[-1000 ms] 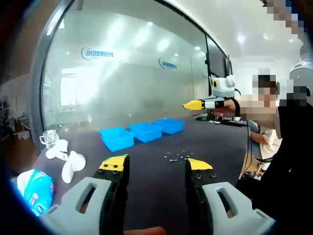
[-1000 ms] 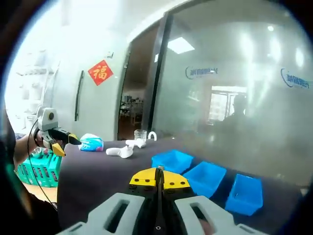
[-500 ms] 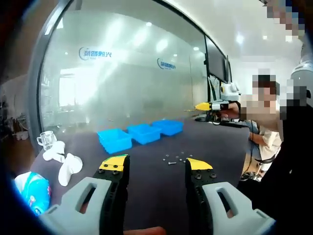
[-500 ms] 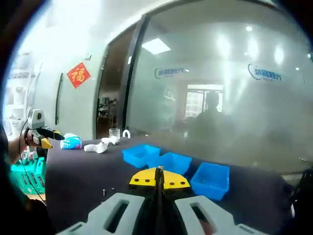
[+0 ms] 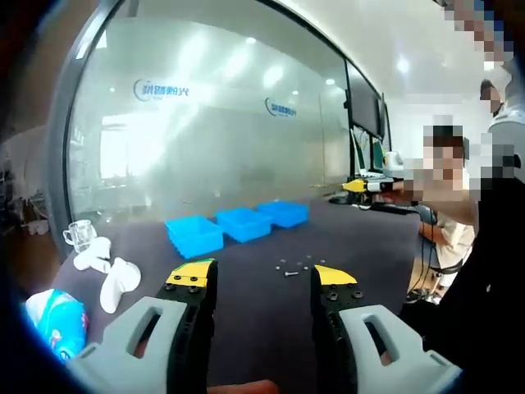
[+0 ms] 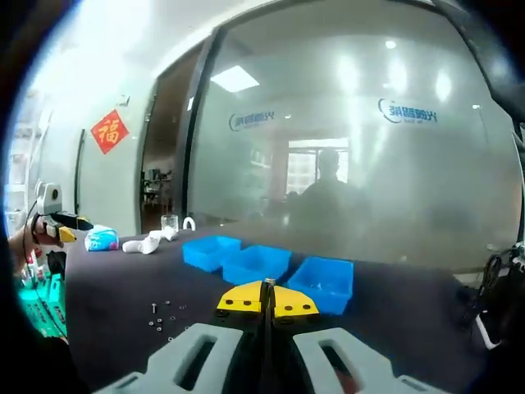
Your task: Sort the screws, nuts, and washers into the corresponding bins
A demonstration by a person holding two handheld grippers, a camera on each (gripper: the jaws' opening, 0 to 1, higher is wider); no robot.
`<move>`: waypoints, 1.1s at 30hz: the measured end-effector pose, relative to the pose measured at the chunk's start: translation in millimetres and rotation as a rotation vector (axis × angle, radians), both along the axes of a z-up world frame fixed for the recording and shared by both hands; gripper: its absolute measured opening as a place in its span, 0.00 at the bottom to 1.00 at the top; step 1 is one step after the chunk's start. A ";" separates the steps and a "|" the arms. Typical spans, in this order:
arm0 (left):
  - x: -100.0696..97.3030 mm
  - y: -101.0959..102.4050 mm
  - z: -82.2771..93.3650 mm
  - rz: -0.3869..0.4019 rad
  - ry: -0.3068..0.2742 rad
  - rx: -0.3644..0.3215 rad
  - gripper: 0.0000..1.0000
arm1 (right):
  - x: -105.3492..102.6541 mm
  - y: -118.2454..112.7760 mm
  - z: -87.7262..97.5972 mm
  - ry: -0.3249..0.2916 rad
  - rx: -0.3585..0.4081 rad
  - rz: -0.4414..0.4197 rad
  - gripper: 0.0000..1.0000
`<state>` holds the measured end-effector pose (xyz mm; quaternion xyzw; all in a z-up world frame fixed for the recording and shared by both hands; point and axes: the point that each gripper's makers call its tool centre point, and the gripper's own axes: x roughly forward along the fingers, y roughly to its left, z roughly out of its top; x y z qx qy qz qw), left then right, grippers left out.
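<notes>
- Right gripper view has swung since a second ago: the three bins now sit centred ahead and the loose hardware has come into sight low on the left; the left gripper view barely shifted.
- Left gripper (image 5: 262, 275): yellow-tipped jaws spread wide apart, nothing between them, held above the dark tabletop (image 5: 246, 328).
- Right gripper (image 6: 267, 300): yellow tips pressed together; nothing seen pinched.
- Small scatter of grey metal screws, nuts and washers (image 5: 297, 264) lies on the table just beyond the left jaws, slightly toward the right-hand tip. In the right gripper view the same scatter (image 6: 162, 313) lies off to the left of the jaws.
- Judgement: the left gripper faces the parts almost straight on and is already spread, so it is the better placed; pieces too small to read any long axis.
- Beside the left jaws: crumpled white items (image 5: 111, 271), a blue-and-white packet (image 5: 57, 320), and a clear glass cup (image 5: 80, 234) further back.
- Three open blue plastic bins (image 5: 238, 226) stand in a row beyond the scatter, well apart from it.
- Frosted glass wall (image 5: 213, 139) behind.
</notes>
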<state>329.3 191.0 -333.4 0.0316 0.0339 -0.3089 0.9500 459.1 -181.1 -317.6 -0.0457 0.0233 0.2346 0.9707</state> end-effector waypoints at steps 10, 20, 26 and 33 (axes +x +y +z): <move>0.3 0.9 1.5 0.004 0.000 0.002 0.45 | 76.5 -4.6 5.1 -0.018 0.006 -0.071 0.00; -0.8 4.4 1.3 0.015 0.005 0.009 0.45 | 139.6 -11.0 -8.7 0.032 -0.008 -0.136 0.00; -0.2 7.6 2.0 0.022 0.008 0.024 0.45 | 160.3 -6.9 -10.6 0.060 0.012 -0.151 0.00; -2.1 8.0 5.6 0.025 0.001 0.027 0.45 | 176.0 -5.1 -12.2 0.066 -0.014 -0.165 0.00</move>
